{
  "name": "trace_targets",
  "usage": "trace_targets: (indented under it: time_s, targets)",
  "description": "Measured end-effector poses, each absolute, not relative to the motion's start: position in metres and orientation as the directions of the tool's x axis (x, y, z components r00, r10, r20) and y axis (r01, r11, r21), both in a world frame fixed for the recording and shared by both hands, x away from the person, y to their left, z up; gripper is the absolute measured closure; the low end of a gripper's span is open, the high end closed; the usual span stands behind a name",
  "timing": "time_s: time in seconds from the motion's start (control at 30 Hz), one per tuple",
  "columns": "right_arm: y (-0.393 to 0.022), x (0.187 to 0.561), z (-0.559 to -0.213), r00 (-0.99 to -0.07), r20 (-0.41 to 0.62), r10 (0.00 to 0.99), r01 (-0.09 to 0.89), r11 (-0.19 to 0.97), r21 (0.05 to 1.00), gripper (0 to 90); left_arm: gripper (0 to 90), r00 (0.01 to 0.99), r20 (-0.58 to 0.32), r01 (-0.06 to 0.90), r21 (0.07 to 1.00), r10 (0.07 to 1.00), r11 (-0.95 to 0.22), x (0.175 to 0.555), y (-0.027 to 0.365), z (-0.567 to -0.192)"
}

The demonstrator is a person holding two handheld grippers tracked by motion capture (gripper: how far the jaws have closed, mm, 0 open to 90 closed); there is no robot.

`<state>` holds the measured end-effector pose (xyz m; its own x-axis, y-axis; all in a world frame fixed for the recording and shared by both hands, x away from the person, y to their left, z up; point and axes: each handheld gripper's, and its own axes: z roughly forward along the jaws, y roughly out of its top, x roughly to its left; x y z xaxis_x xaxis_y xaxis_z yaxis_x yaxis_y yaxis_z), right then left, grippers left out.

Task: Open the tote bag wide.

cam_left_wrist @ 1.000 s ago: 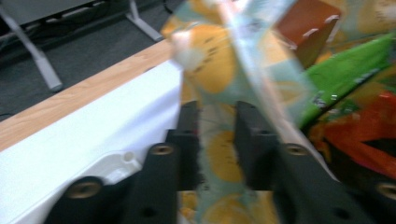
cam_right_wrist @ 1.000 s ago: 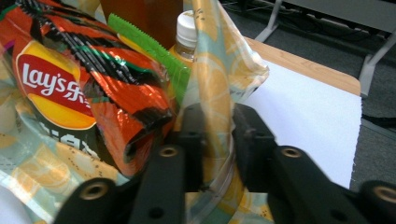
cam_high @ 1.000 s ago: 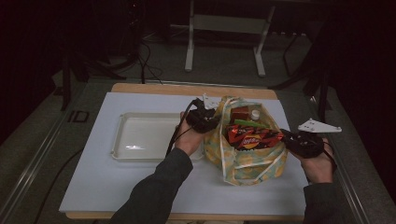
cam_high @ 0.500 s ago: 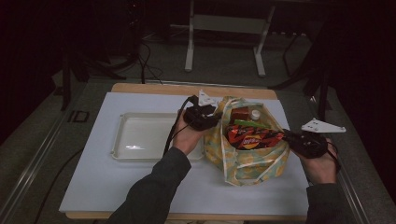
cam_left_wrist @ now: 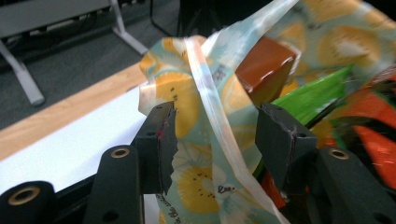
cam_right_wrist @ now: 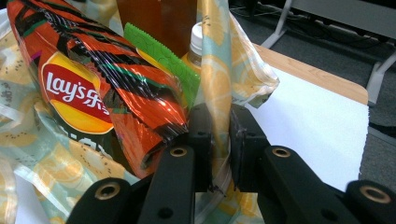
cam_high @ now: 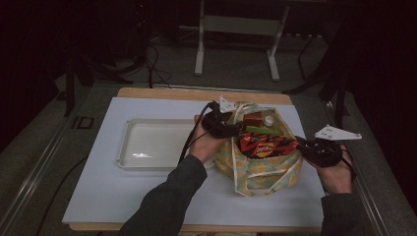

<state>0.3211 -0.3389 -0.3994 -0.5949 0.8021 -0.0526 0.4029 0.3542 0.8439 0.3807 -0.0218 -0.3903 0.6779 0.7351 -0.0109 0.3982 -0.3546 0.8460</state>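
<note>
High view: a fruit-print bag (cam_high: 260, 169) full of snacks sits on the bench (cam_high: 147, 196) beside a white tray (cam_high: 133, 157). The right gripper (cam_right_wrist: 219, 140) pinches the bag's edge. The left gripper (cam_left_wrist: 215, 135) has just been opening, its jaws spread with the bag's edge loose between them.

A white rectangular tray (cam_high: 147, 147) lies on the left half of the pale mat (cam_high: 113, 196), its base bare apart from a small glare spot, and the mat covers most of the wooden table (cam_high: 147, 92), whose edge shows as a strip along the far side. Beyond the table, a light metal stand (cam_high: 236, 29) with two splayed feet rests on the grey floor (cam_high: 236, 73), with dark cables (cam_high: 152, 64) trailing across the floor to its left. A small marking reading "ID" (cam_high: 81, 122) sits just off the mat's left edge, and the room behind is too dark to make out further detail.
</note>
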Motion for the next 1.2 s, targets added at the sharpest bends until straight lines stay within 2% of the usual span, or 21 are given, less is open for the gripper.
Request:
trace_targets:
  time_s: [0.17, 0.4, 0.53, 0.57, 0.87, 1.2]
  targets:
    - [-0.339, 0.322, -0.400, -0.595, -0.054, 0.802, 0.402, 0.356, 0.844, 79.7, 51.1, 0.649, -0.021, 0.431, 0.834, 0.760, -0.345, 0.386, -0.025, -0.393]
    - [-0.340, 0.321, -0.399, -0.594, -0.053, 0.802, 0.402, 0.354, 0.845, 79.8, 69.3, 0.630, 0.002, 0.442, 0.822, 0.777, -0.360, 0.388, -0.025, -0.393]
    - [-0.341, 0.321, -0.399, -0.590, -0.059, 0.805, 0.401, 0.356, 0.844, 80.6, 86.8, 0.629, 0.019, 0.430, 0.825, 0.777, -0.367, 0.388, -0.022, -0.393]
    - [-0.342, 0.322, -0.399, -0.587, -0.059, 0.808, 0.403, 0.355, 0.844, 81.2, 88.3, 0.627, 0.020, 0.427, 0.827, 0.779, -0.365, 0.389, -0.021, -0.393]
    - [-0.349, 0.329, -0.400, -0.521, -0.085, 0.849, 0.421, 0.343, 0.840, 85.3, 89.0, 0.580, 0.012, 0.450, 0.829, 0.814, -0.333, 0.404, -0.008, -0.398]
    - [-0.368, 0.335, -0.397, -0.433, -0.070, 0.899, 0.442, 0.279, 0.853, 86.6, 89.1, 0.535, 0.019, 0.452, 0.838, 0.845, -0.305, 0.413, 0.003, -0.393]
